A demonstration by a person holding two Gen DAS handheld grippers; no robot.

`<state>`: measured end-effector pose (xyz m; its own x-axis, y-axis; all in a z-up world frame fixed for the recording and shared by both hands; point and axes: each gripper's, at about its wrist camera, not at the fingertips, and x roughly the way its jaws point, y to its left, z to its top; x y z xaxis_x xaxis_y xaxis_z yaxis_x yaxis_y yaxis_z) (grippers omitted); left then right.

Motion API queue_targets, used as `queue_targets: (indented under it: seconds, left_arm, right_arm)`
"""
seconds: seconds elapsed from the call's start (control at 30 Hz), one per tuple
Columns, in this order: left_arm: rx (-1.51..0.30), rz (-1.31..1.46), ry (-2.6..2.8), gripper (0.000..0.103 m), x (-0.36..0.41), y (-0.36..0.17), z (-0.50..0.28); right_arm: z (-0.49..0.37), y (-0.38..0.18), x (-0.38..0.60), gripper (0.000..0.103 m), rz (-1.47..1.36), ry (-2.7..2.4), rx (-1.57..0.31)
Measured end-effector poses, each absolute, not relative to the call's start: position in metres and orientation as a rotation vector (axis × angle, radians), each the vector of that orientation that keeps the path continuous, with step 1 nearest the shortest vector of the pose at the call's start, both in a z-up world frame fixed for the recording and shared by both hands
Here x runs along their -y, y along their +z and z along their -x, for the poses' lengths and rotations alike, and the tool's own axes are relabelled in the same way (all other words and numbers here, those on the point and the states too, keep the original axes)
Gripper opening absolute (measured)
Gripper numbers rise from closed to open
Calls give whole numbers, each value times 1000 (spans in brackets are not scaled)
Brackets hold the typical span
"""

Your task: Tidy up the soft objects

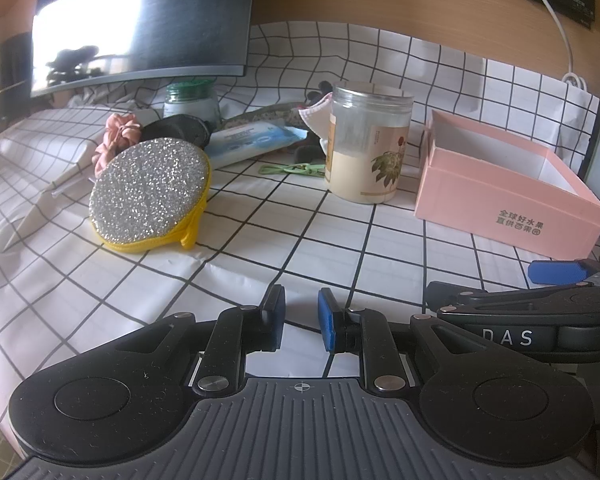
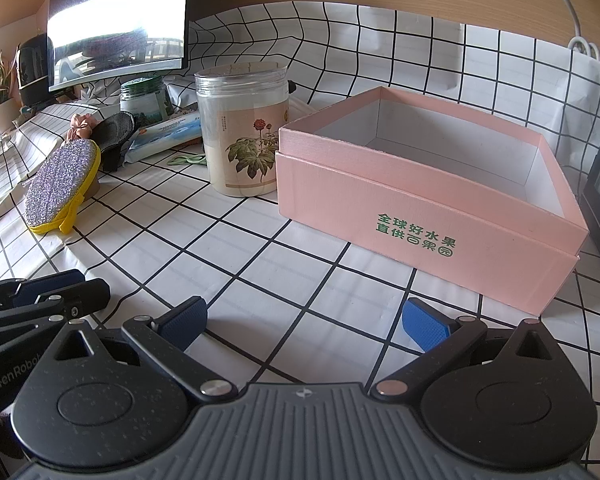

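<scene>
Both grippers hover empty over the checked cloth before the pink box (image 2: 428,216), left gripper (image 1: 302,322) jaws narrowly apart, right gripper (image 2: 304,320) jaws wide; glitter pouch (image 1: 150,192) lies well left of the box, beyond the jar (image 1: 366,144).

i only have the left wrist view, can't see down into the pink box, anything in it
Observer: In the right wrist view the pink box shows bare white floor and walls. Its near wall hides the front strip.
Operator: and the right gripper, i just see its side
Observer: The right gripper has its jaws wide apart with nothing between them, above the checked cloth just in front of the box.
</scene>
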<state>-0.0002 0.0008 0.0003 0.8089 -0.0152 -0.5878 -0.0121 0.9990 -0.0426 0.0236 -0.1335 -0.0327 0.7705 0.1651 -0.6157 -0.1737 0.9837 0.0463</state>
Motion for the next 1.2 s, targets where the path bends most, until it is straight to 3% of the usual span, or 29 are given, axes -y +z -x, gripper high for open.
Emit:
queue_targets:
  seconds: [1.2]
  left_arm:
    - [-628, 50, -4, 21, 0, 1, 0]
  right_arm:
    - [-24, -33, 133, 103, 13, 183, -666]
